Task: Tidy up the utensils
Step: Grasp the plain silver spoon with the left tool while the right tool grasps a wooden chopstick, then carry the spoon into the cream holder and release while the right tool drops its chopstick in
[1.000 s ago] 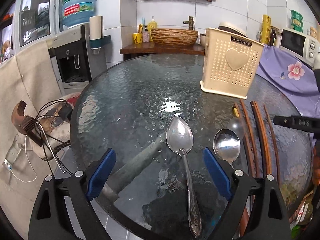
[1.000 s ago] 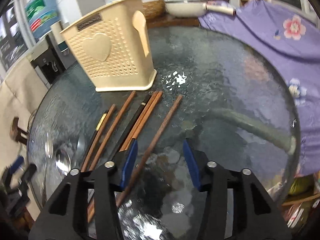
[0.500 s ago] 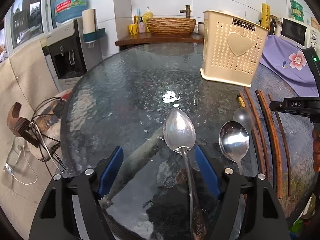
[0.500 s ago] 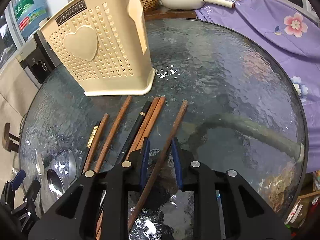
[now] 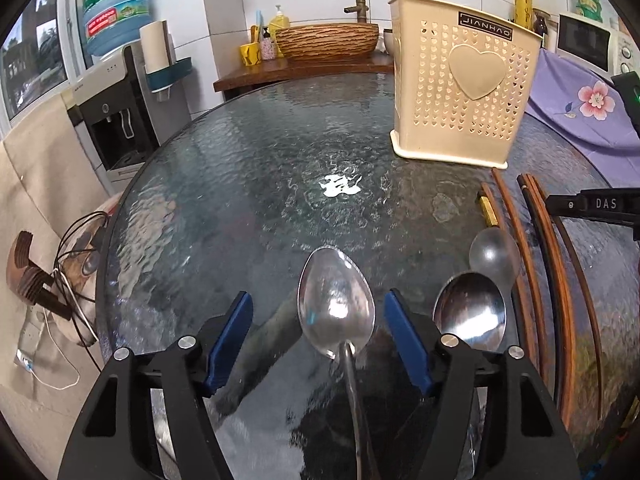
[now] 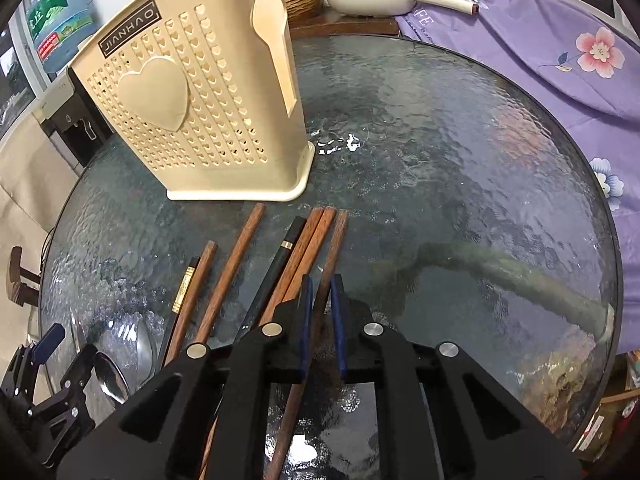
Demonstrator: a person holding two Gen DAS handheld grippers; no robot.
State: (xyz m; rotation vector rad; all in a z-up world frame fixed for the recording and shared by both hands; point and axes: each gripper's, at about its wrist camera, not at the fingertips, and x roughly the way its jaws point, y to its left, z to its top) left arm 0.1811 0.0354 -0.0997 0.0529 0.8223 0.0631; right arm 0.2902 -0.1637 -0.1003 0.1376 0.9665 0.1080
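Two tongs: right tongs (image 6: pixel 321 300) pinched on a chopstick (image 6: pixel 334 248) lying on the counter (image 6: pixel 460 152); left tongs (image 5: pixel 319 314) wide open, spoon (image 5: pixel 335 308) between them.

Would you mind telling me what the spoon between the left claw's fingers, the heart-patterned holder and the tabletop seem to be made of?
The large shiny silver spoon looks like polished metal, probably steel: it mirrors light. The cream perforated utensil holder appears to be matte moulded plastic. The round dark tabletop seems to be textured glass, rippled and see-through.
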